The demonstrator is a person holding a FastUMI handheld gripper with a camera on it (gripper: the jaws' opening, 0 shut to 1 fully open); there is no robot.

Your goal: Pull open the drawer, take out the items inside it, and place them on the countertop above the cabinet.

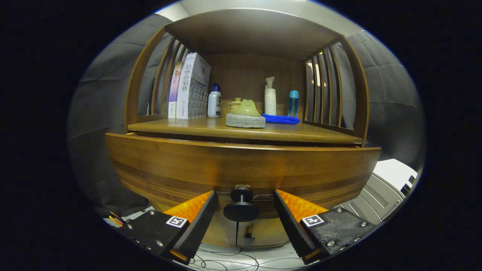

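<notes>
the gripper (pixel 241 220) has its 2 fingers spread apart on either side of the round black drawer knob (pixel 241 210) on the brown wooden drawer front (pixel 241 165), not touching it.

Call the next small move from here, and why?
Probably close the fingers on the knob, then pull. The gripper is open, with the knob sitting between the fingers and a gap on each side, so nothing is gripped yet. The drawer front looks at most barely out from the cabinet, and its contents are hidden.
</notes>
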